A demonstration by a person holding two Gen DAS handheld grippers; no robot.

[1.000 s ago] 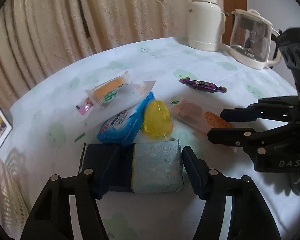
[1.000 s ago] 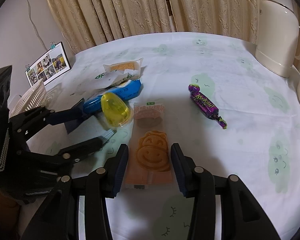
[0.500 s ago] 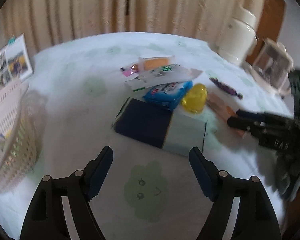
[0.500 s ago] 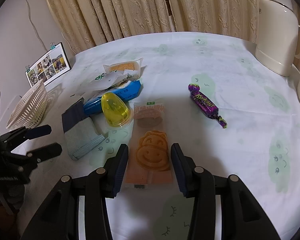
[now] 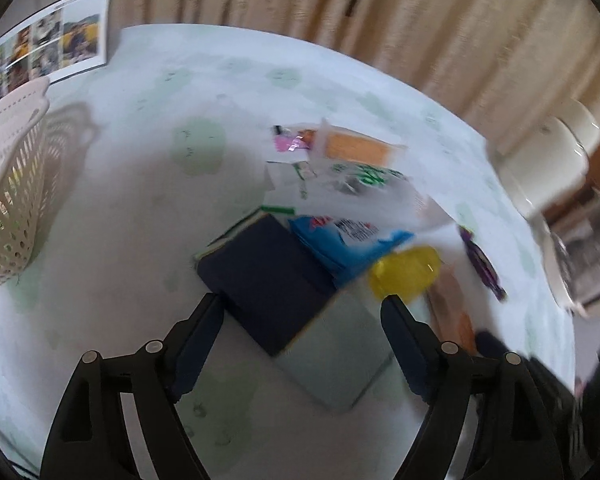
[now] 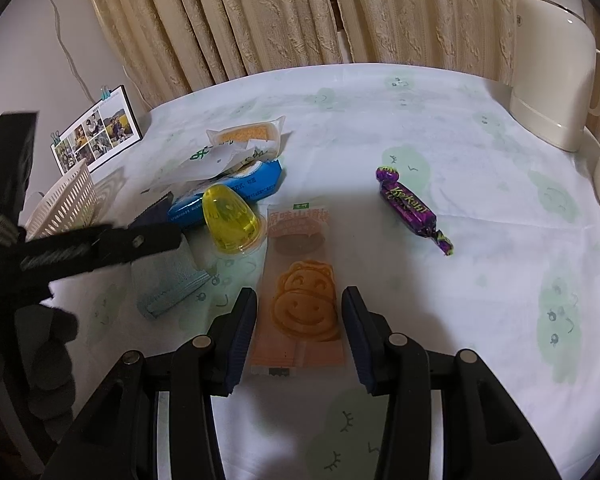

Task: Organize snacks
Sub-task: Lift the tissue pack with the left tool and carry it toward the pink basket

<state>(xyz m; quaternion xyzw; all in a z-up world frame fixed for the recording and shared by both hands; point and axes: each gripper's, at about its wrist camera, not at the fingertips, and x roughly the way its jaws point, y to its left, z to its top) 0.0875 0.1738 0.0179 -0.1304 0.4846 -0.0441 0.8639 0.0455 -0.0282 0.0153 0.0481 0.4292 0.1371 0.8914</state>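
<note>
My left gripper (image 5: 300,340) is open, low over the table, with its fingers on either side of a flat dark-blue and teal packet (image 5: 268,276); the view is blurred. Just beyond lie a yellow jelly cup (image 5: 404,276), a blue packet (image 5: 352,236), a white packet with green print (image 5: 352,180) and an orange cake packet (image 5: 356,148). My right gripper (image 6: 300,320) is open around an orange smiley-face cookie packet (image 6: 304,292) lying flat, with no touch visible. The left gripper (image 6: 156,240) reaches in from the left above the teal packet (image 6: 168,276). A purple candy (image 6: 412,204) lies to the right.
A white slatted basket (image 5: 8,184) stands at the table's left edge, with a photo frame (image 6: 96,132) behind it. A cream thermos (image 6: 548,80) and a clear kettle (image 5: 584,256) stand at the far right. Curtains hang behind the table.
My left gripper, which had pulled back from the dark-blue packet half a second ago, is close over it again and turned more toward the basket. The right gripper has stayed still.
</note>
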